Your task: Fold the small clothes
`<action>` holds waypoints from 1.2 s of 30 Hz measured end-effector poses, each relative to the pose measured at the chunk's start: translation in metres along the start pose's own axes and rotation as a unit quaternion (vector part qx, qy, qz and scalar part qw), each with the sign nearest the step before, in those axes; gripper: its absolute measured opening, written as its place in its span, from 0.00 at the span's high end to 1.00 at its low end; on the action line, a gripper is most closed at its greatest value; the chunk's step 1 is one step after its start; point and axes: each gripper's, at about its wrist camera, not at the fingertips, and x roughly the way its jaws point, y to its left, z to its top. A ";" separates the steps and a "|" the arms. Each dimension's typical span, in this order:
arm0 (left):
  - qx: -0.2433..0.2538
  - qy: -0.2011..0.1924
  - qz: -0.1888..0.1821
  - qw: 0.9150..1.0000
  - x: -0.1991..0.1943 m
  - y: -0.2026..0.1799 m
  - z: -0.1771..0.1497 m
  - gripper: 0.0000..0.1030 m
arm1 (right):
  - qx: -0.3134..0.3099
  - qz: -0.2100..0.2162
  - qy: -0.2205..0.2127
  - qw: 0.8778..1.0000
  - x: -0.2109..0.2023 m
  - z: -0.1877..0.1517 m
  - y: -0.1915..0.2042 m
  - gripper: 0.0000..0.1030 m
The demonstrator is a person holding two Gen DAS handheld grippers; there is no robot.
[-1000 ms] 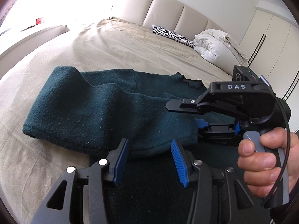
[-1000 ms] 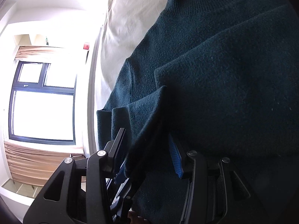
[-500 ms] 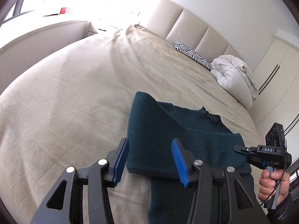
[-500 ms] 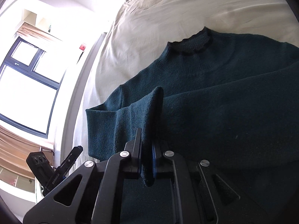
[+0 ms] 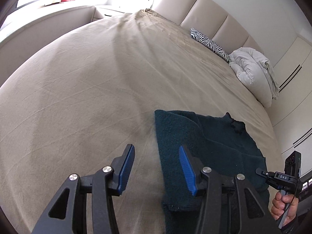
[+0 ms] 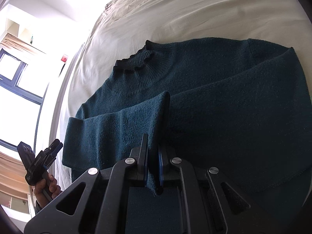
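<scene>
A dark teal sweater [image 6: 214, 97] lies on the beige bed, its ruffled collar [image 6: 134, 62] pointing toward the far side. Both sleeves are folded across the body. My right gripper [image 6: 152, 142] is shut on the edge of the left sleeve [image 6: 117, 128], with a fold of knit pinched between the blue pads. In the left wrist view the sweater [image 5: 204, 146] lies at the lower right. My left gripper [image 5: 156, 148] hangs open at its left edge, over the sheet, with nothing between its fingers. The right gripper [image 5: 280, 177] shows small at the far right there.
The beige sheet [image 5: 97, 87] stretches wide to the left and ahead. A zebra cushion [image 5: 210, 44] and a white duvet [image 5: 253, 72] lie by the padded headboard. A window [image 6: 17, 97] and a low ledge run along the bed's far side.
My right gripper closed on the sleeve's edge and drew back with it. My left gripper slid left off the sweater to its edge and stayed open.
</scene>
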 end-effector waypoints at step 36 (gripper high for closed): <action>0.079 -0.001 0.045 0.996 0.056 -0.018 0.018 0.91 | 0.029 -0.010 -0.027 0.999 -0.005 -0.014 -0.044 0.95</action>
